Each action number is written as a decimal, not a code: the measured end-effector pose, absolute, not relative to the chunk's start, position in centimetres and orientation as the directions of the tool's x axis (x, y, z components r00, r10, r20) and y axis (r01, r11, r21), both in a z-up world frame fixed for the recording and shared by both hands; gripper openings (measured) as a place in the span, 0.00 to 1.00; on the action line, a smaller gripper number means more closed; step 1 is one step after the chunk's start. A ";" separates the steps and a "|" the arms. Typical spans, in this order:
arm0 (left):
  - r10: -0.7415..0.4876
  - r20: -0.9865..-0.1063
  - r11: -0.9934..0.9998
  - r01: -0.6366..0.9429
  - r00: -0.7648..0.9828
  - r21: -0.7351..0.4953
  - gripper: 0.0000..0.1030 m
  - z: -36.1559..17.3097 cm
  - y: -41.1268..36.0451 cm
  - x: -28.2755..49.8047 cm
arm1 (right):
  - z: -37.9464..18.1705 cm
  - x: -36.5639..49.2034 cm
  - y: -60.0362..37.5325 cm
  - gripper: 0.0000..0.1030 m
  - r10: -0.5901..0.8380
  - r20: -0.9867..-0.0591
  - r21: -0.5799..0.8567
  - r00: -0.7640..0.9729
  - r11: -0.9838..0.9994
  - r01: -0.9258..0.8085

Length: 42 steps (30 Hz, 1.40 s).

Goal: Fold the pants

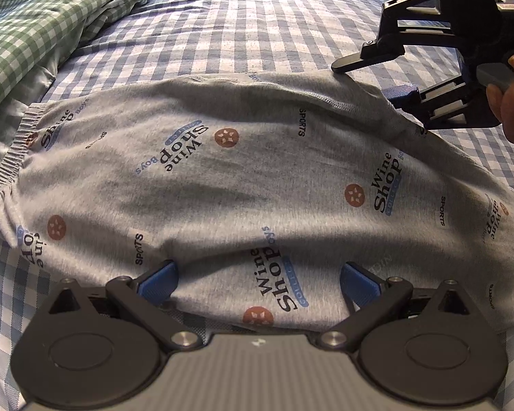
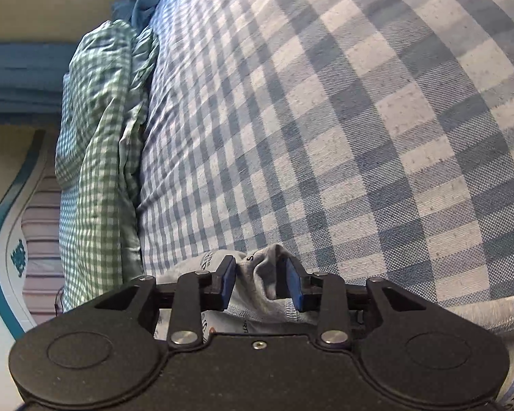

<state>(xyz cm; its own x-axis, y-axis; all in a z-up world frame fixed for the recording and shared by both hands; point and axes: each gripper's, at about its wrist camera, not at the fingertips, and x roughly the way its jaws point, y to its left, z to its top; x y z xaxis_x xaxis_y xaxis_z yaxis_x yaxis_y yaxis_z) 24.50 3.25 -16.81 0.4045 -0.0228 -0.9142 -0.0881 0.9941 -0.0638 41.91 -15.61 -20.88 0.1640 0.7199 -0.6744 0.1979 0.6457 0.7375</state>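
Left wrist view: the grey knit pants (image 1: 257, 178), printed with words and red-brown dots, lie folded lengthwise across the blue-and-white checked bedsheet (image 1: 222, 34), the gathered elastic waistband (image 1: 10, 157) at the left. The left gripper (image 1: 258, 282) hangs over the near edge with its blue pads spread wide and nothing pinched between them. At the far right, the right gripper (image 1: 373, 78), held in a person's hand (image 1: 510, 102), meets the raised stitched hem of the pants. A rumpled green checked blanket (image 1: 34, 34) lies far left.

Right wrist view: a bunched fold of the grey hem (image 2: 264, 281) stands between the blue pads (image 2: 293, 282). They stand partly apart, and the cloth seems to touch them without being squeezed, though the angle is poor; I read it as a loose, unclamped hold.

To do this step well, close fully on both layers of the hem before lifting, then carry it towards the waistband while the left gripper steadies the soft jersey, which slips and wrinkles easily.
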 end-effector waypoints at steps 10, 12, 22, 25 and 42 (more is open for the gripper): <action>-0.038 -0.910 0.991 -0.102 0.412 -0.087 1.00 -16.7 3.6 24.3 | -21.6 43.5 -14.9 0.02 0.741 -0.651 0.748 0.169 0.585 0.314; -0.039 -0.909 0.990 -0.108 0.414 -0.092 1.00 -16.7 3.7 24.3 | -20.8 43.8 -15.0 0.01 0.716 -0.667 0.743 0.206 0.615 0.266; -0.035 -0.915 0.995 -0.075 0.401 -0.071 0.99 -16.7 3.3 24.4 | -21.0 46.5 -14.1 0.02 0.655 -0.720 0.693 0.227 0.695 0.192; -0.050 -0.921 0.995 -0.058 0.387 -0.079 1.00 -16.5 3.5 24.6 | -20.3 46.3 -14.9 0.16 0.646 -0.726 0.685 0.236 0.711 0.161; -0.003 -0.950 0.988 -0.149 0.312 -0.052 1.00 -16.3 5.4 22.5 | -19.4 19.4 -34.6 0.91 0.399 -0.816 0.568 0.418 0.689 0.450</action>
